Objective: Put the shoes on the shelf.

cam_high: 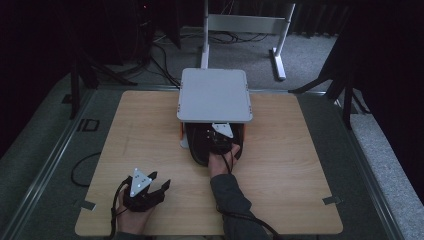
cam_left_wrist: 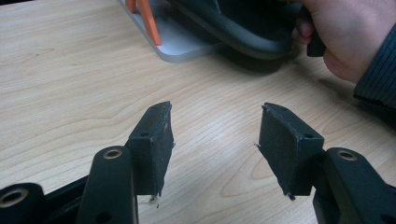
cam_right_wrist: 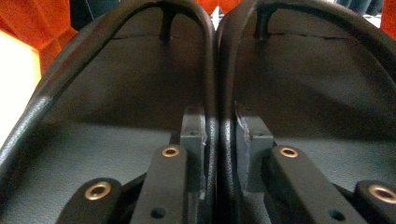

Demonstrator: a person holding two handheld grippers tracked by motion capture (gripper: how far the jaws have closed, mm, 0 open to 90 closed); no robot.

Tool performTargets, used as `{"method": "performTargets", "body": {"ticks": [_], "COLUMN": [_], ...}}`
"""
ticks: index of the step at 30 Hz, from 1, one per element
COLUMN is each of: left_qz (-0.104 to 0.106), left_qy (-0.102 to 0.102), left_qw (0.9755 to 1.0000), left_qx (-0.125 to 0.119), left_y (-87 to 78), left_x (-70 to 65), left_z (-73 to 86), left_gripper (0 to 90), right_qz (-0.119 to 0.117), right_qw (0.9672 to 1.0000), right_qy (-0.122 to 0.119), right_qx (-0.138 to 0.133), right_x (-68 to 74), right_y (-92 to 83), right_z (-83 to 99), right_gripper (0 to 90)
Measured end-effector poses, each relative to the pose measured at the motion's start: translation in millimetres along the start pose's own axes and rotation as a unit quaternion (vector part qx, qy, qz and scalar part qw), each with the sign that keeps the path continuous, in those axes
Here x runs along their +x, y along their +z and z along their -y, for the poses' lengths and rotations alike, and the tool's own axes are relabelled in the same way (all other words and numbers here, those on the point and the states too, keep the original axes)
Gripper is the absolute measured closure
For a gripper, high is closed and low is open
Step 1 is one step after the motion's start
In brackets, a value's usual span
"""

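The table point(cam_high: 280, 150) carries a small grey rack point(cam_high: 215, 95) at the middle of its far edge. A pair of black shoes point(cam_high: 200, 147) lies under the top plate of the rack, with the heels toward the near edge.

The biggest risk, in my judgement, concerns the rack. It looks light, and a shoe that catches on one of the orange supports point(cam_left_wrist: 148, 18) during a pull or a push could drag or tip the whole rack across the table.

The next risk is the pair itself. The right gripper point(cam_right_wrist: 219, 140) holds both shoes by only a thin strip, the two inner rims pressed together. If one rim slides out, that shoe may drop or stay behind while the other one moves. The soft material point(cam_right_wrist: 116, 93) could also bend and twist in the grip, so the pair may turn sideways.

The jaws of the right gripper are nearly closed and clamp the two touching rims between the pads. The right hand point(cam_high: 221, 162) is just in front of the rack.

The left gripper point(cam_left_wrist: 215, 135) rests near the near left corner of the table. Its jaws stand wide apart with nothing between them, well away from the shoes, so it gives no support.
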State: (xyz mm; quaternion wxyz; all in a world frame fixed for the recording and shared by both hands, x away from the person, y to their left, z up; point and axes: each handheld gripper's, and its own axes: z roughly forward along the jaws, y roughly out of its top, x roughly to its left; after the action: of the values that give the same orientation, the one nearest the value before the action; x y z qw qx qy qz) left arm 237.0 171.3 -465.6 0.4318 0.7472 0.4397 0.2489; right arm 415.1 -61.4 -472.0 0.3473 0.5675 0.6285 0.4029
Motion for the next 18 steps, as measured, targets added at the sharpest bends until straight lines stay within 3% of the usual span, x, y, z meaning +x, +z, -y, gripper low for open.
{"method": "performTargets", "body": {"ticks": [18], "left_qz": [-0.002], "left_qy": [-0.002], "left_qw": [1.0], "left_qx": [-0.002], "left_y": [-1.2], "left_x": [1.1], "left_z": [0.6], "left_gripper": [44.5], "right_qz": [0.006], "right_qw": [0.9998], "right_qy": [0.0], "right_qx": [0.021], "right_x": [0.6], "right_y": [12.5], "right_z": [6.4], "right_gripper": [75.4]}}
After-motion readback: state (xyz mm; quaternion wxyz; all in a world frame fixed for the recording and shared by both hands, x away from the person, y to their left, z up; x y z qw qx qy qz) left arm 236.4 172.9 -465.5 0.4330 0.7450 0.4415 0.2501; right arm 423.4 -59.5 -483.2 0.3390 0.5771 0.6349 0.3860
